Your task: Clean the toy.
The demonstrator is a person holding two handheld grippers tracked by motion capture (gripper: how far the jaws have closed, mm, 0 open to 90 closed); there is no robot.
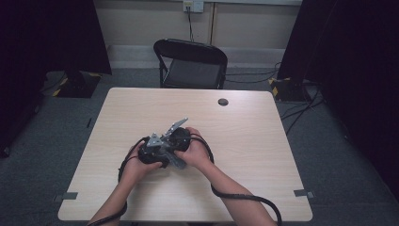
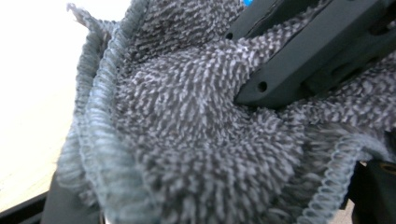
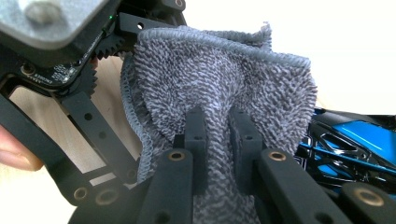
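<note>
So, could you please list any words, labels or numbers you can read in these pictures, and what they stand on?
None can be read.
Circuit board on the left gripper: tiny white print, too small and blurred.
Grey cloth, table, chair: no lettering.

Setting: a recording room or lab set-up, not a home. You sit at a plain pale wood-grain table (image 1: 244, 155) with tape markers (image 1: 303, 193) stuck near its front corners and a small dark disc (image 1: 223, 101) near its far edge. Facing you: one black folding chair (image 1: 190, 63). Floor: grey carpet (image 1: 339, 155). Flanking both sides: black curtains (image 1: 47, 37) on stands with hazard-striped feet (image 1: 282, 87). Behind: a bare wall (image 1: 254, 23) with a socket (image 1: 193, 5), and loose cables (image 1: 296, 113) trailing across the floor.
</note>
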